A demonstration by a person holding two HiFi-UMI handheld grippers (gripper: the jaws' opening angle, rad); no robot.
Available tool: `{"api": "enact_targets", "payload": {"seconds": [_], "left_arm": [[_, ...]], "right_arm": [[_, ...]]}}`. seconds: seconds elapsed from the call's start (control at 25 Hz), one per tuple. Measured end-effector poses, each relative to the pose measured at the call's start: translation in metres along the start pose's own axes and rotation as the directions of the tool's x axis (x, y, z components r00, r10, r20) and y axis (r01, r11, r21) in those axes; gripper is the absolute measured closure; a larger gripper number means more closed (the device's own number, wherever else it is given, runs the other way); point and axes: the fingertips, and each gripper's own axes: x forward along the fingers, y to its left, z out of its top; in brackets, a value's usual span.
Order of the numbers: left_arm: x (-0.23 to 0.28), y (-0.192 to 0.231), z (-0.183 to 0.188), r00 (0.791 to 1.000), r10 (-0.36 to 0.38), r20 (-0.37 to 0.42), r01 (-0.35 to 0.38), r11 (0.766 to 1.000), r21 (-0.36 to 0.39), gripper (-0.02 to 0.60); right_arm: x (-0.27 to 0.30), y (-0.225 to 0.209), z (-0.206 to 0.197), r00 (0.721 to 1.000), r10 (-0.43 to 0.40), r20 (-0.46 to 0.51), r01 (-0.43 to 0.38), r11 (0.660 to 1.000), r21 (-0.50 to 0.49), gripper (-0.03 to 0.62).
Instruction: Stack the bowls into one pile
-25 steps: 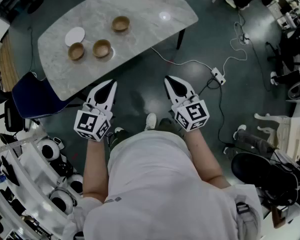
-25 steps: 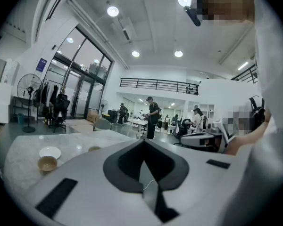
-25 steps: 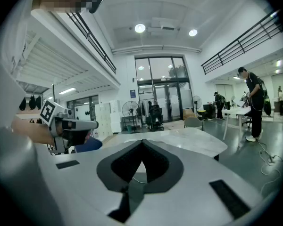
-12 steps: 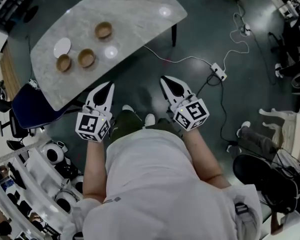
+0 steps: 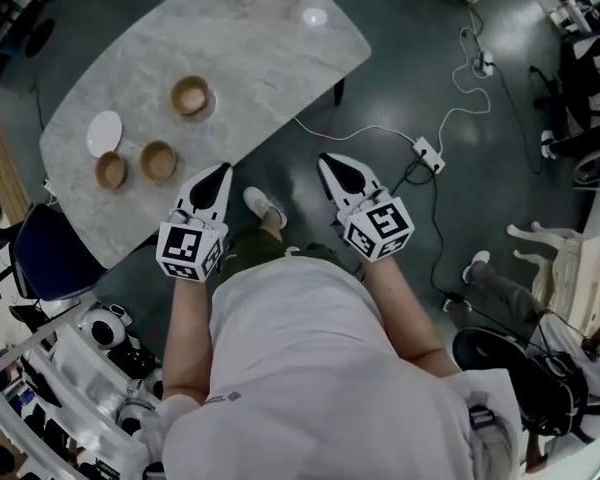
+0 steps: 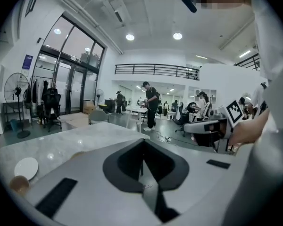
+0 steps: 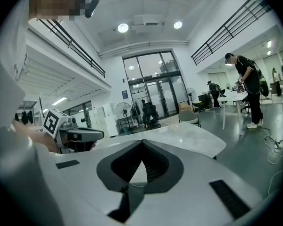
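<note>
As the person (image 5: 310,368) advances, table (image 5: 270,48) nearer; bowls (image 5: 159,160) unstacked

No legible text, labels, brands or numbers anywhere in view.

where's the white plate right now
In the head view the white plate lies near the left end of the marble table, right next to the leftmost wooden bowl, on that bowl's far side from the person.
</note>
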Motion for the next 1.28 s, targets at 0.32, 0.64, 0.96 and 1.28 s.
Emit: {"api": "enact_targets", "payload": {"seconds": [0.32, 0.64, 0.96, 1.28], "left_arm": [[0.051, 0.108, 0.008, 1.0, 0.026, -0.005, -0.027, 0.997, -0.069, 0.58], [0.081, 0.169, 0.008, 0.991, 0.128, -0.035, -0.132, 0.98, -0.151, 0.58], [0.084, 0.199, 0.003, 0.935, 0.348, -0.07, -0.354, 0.907, -0.229, 0.58], [0.066, 0.217, -0.019, 0.797, 0.591, -0.121, -0.594, 0.733, -0.331, 0.578]], "right_arm": [[0.114, -0.035, 0.019, 0.998, 0.017, -0.068, -0.018, 1.0, -0.009, 0.583], [0.2, -0.055, 0.042, 0.974, 0.166, -0.155, -0.174, 0.984, -0.041, 0.583], [0.262, -0.065, 0.06, 0.886, 0.374, -0.273, -0.413, 0.905, -0.1, 0.583], [0.296, -0.061, 0.049, 0.728, 0.54, -0.422, -0.631, 0.769, -0.106, 0.583]]}}
